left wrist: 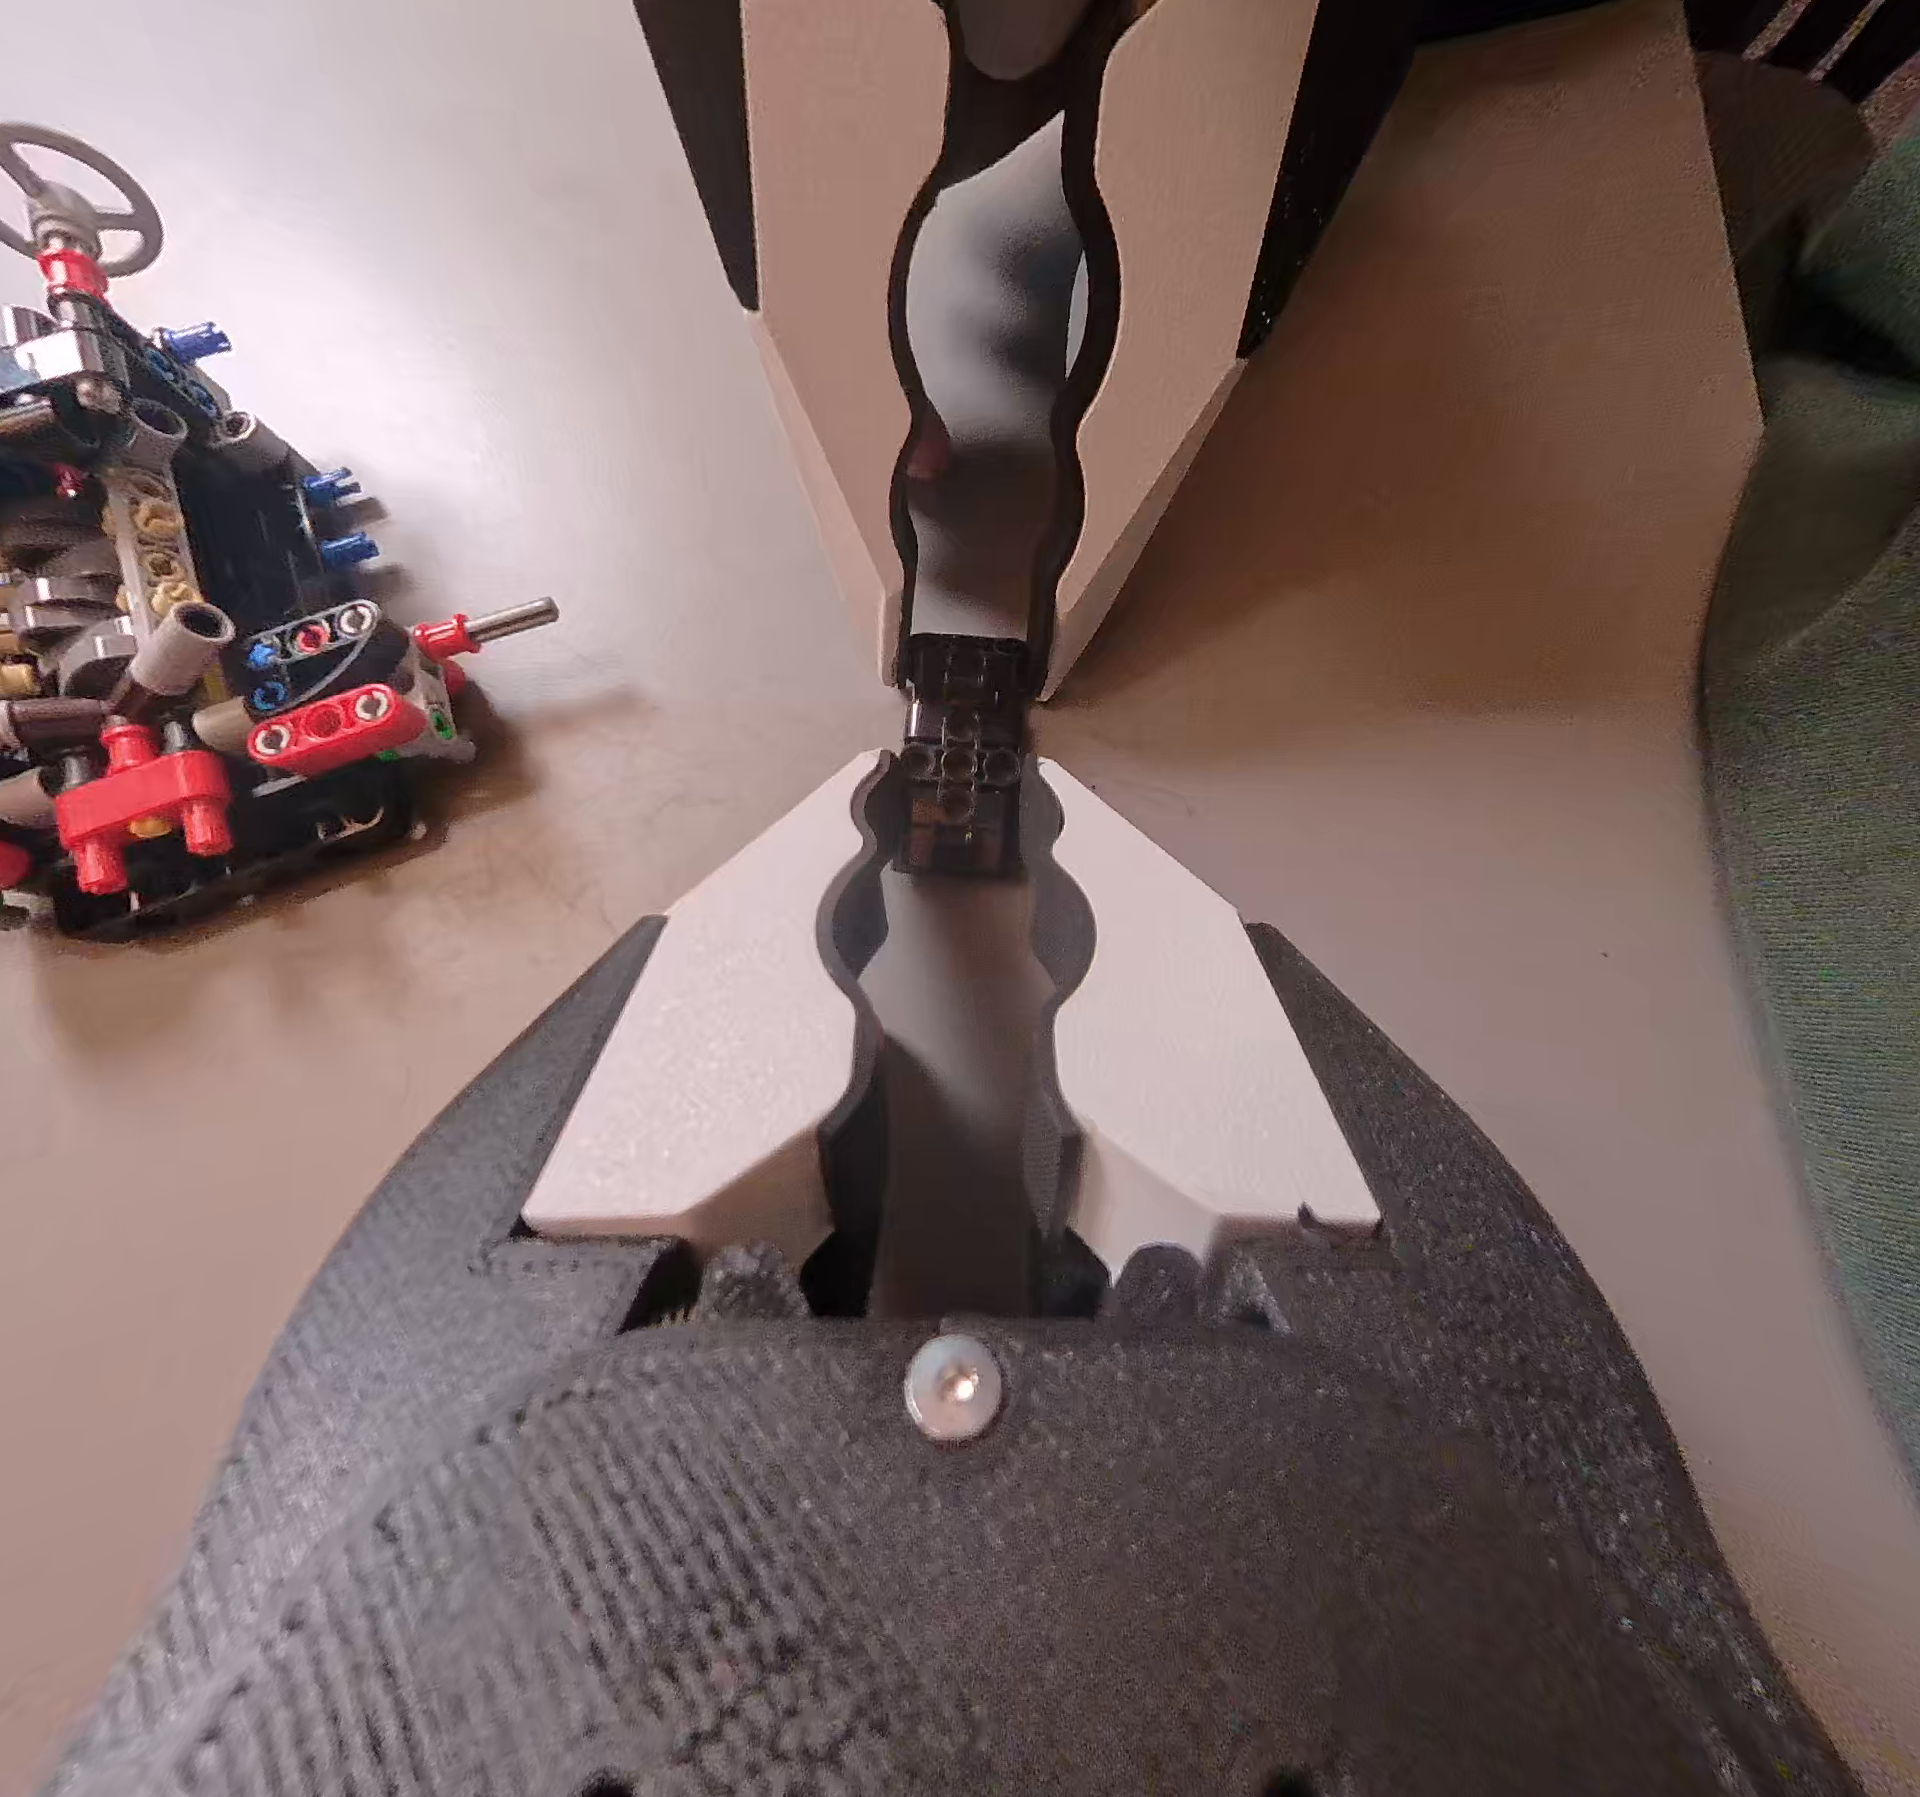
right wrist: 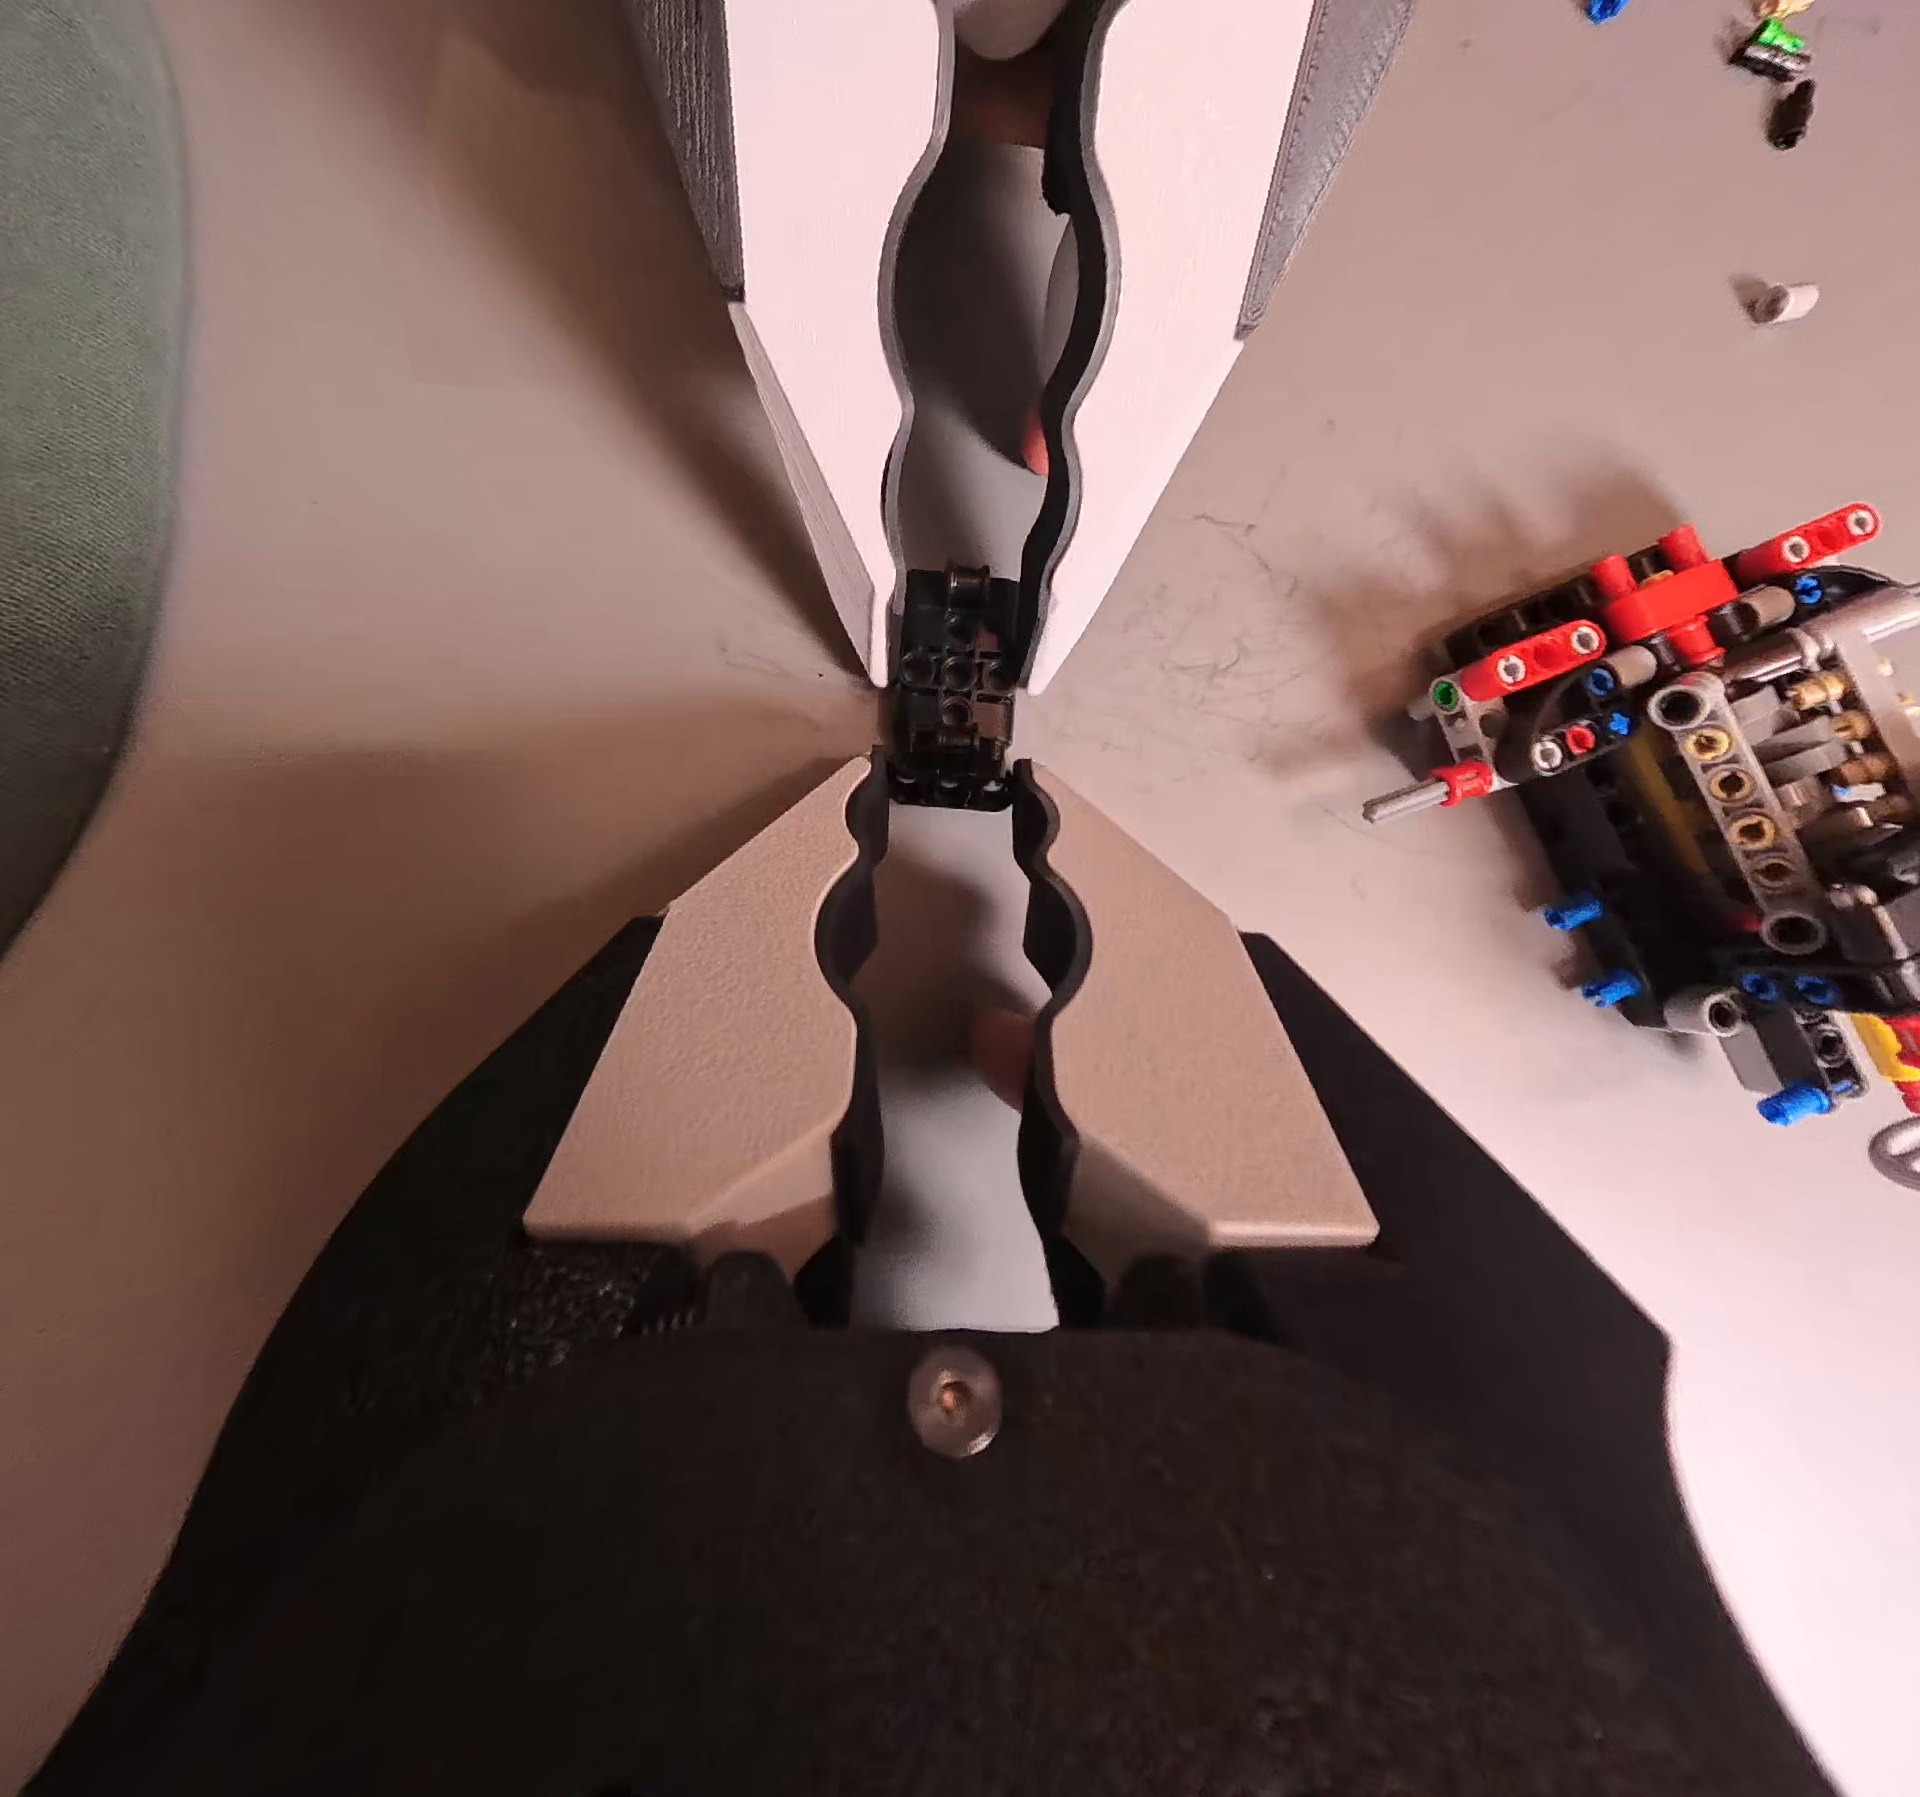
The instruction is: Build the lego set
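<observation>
My two grippers meet tip to tip above the table. In the left wrist view, my left gripper comes from below and is shut on a black Technic piece. My right gripper comes from above and is shut on a second black piece that touches the first. In the right wrist view, my right gripper comes from below and my left gripper from above, both shut on the black cluster. I cannot tell whether the two pieces are joined. The partly built model stands on the table to one side.
The model has a grey steering wheel and a grey axle sticking out. Several loose small parts lie far right, and a single grey connector nearer. Green fabric lies at the table edge. Less than 4 cm separates the two grippers' tips.
</observation>
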`<state>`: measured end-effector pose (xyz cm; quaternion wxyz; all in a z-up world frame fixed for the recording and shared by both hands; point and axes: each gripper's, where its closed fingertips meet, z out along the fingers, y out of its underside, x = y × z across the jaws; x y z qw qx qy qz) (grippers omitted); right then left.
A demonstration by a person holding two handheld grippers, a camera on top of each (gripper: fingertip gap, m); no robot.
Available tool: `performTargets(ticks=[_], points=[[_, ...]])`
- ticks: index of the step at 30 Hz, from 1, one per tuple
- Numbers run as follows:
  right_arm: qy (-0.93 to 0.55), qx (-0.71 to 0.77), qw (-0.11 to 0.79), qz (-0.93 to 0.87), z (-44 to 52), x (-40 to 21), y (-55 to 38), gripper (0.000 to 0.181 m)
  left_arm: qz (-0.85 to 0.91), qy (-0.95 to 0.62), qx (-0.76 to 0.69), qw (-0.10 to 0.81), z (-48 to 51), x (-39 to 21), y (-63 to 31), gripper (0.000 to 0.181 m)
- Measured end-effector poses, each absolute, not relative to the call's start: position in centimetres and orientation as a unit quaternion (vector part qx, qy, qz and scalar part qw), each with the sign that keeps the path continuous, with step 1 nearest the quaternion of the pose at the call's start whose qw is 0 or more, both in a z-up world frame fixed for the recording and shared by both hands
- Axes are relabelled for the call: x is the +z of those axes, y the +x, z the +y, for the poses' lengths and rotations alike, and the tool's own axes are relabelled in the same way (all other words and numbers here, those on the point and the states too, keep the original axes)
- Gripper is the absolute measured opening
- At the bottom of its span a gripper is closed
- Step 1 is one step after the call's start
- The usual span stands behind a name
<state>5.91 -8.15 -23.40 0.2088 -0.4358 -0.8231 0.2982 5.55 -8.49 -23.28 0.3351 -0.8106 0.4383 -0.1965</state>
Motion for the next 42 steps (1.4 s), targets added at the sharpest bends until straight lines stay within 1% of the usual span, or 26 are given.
performTargets(ticks=[7, 13, 19, 22, 26, 31, 40, 42], points=[[-0.439, 0.306, 0.206, -0.819, -8.2, -23.4, 6.1, 0.023, 0.448, -0.796, -0.197, 0.356, -8.5, -23.3, 5.7, 0.022], [-0.417, 0.276, 0.229, -0.835, -8.1, -23.3, 6.5, 0.023, 0.462, -0.789, -0.18, 0.362, -8.5, -23.4, 5.9, 0.022], [-0.422, 0.271, 0.22, -0.837, -8.0, -23.3, 6.9, 0.034, 0.46, -0.789, -0.183, 0.363, -8.6, -23.4, 5.9, 0.022], [-0.424, 0.264, 0.221, -0.838, -7.7, -23.2, 7.2, 0.034, 0.461, -0.789, -0.184, 0.363, -8.6, -23.4, 5.9, 0.022], [-0.438, 0.274, 0.214, -0.829, -7.5, -22.3, 7.7, 0.026, 0.463, -0.787, -0.183, 0.364, -8.7, -23.4, 5.9, 0.022], [-0.462, 0.261, 0.182, -0.828, -7.7, -23.4, 8.4, 0.023, 0.466, -0.784, -0.183, 0.365, -8.5, -23.4, 6.1, 0.022], [-0.463, 0.261, 0.163, -0.831, -7.9, -23.6, 7.9, 0.02, 0.472, -0.786, -0.182, 0.355, -8.4, -23.4, 6.3, 0.022], [-0.467, 0.258, 0.169, -0.829, -7.7, -23.6, 7.8, 0.016, 0.469, -0.789, -0.182, 0.352, -8.4, -23.4, 6.3, 0.022]])
